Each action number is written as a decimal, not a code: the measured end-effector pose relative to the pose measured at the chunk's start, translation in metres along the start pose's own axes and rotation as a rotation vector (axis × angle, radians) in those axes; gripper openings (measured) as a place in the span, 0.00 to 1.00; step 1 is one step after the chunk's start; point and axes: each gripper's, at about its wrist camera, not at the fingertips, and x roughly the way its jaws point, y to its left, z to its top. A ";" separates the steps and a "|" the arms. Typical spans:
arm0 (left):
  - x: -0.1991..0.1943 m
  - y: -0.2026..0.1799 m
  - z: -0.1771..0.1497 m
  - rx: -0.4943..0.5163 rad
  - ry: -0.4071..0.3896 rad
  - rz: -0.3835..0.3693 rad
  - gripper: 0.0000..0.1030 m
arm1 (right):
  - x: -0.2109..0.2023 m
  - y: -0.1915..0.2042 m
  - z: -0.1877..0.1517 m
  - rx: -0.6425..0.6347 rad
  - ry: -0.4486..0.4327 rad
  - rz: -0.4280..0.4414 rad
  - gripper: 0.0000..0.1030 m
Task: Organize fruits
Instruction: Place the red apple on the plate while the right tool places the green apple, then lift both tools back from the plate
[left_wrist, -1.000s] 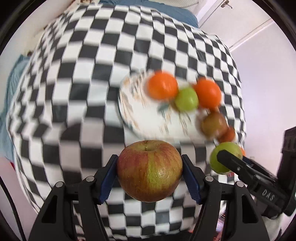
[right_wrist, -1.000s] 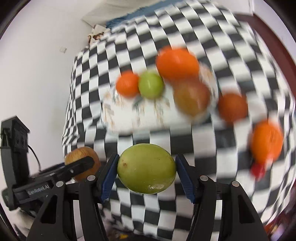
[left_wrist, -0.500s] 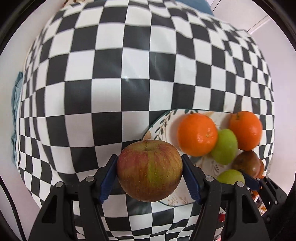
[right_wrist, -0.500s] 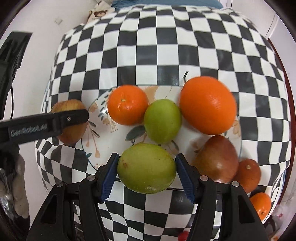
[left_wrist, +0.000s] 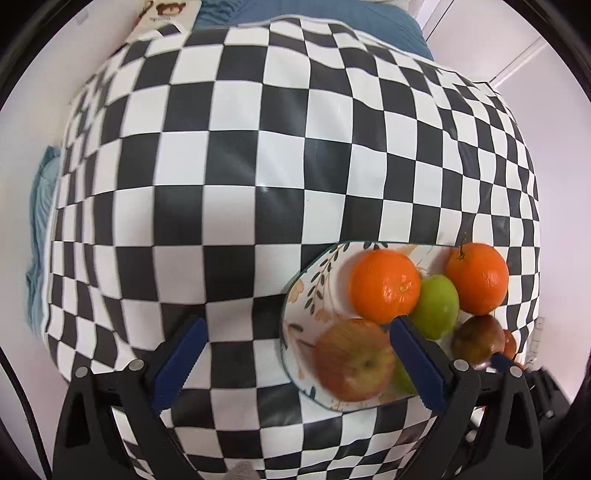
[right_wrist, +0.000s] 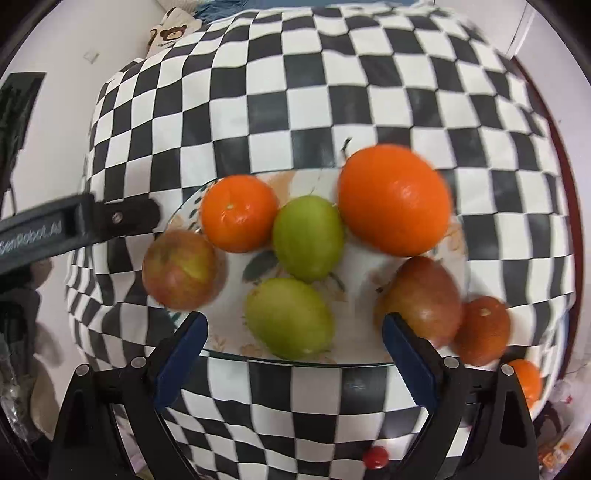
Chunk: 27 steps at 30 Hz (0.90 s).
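Note:
A floral plate (right_wrist: 364, 341) (left_wrist: 314, 295) on the checkered table holds two oranges (right_wrist: 393, 199) (right_wrist: 238, 218), two green fruits (right_wrist: 308, 238) (right_wrist: 288, 317), a dark red fruit (right_wrist: 421, 299) and a red-green apple (right_wrist: 181, 269) (left_wrist: 354, 360) at its left rim. My left gripper (left_wrist: 295, 358) is open and empty, the apple lying just inside its right finger. My right gripper (right_wrist: 295, 347) is open and empty, just behind the near green fruit.
A small reddish fruit (right_wrist: 482, 330) and a small orange (right_wrist: 526, 380) lie off the plate at the right. A red cherry-like item (right_wrist: 375, 458) sits near the front edge. The checkered tablecloth (left_wrist: 258, 166) stretches far behind the plate.
Both grippers opened. The apple left the left jaws and now lies on the plate's left rim; the green fruit left the right jaws and lies on the plate's near side.

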 end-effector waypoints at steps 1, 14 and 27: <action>-0.004 0.002 -0.002 -0.001 -0.007 -0.001 0.98 | -0.005 -0.002 -0.002 0.001 -0.011 -0.015 0.94; -0.073 0.014 -0.105 -0.008 -0.195 0.022 0.98 | -0.066 0.000 -0.056 -0.019 -0.146 -0.099 0.94; -0.139 0.003 -0.171 0.076 -0.373 0.037 0.98 | -0.138 0.017 -0.124 0.015 -0.325 -0.136 0.94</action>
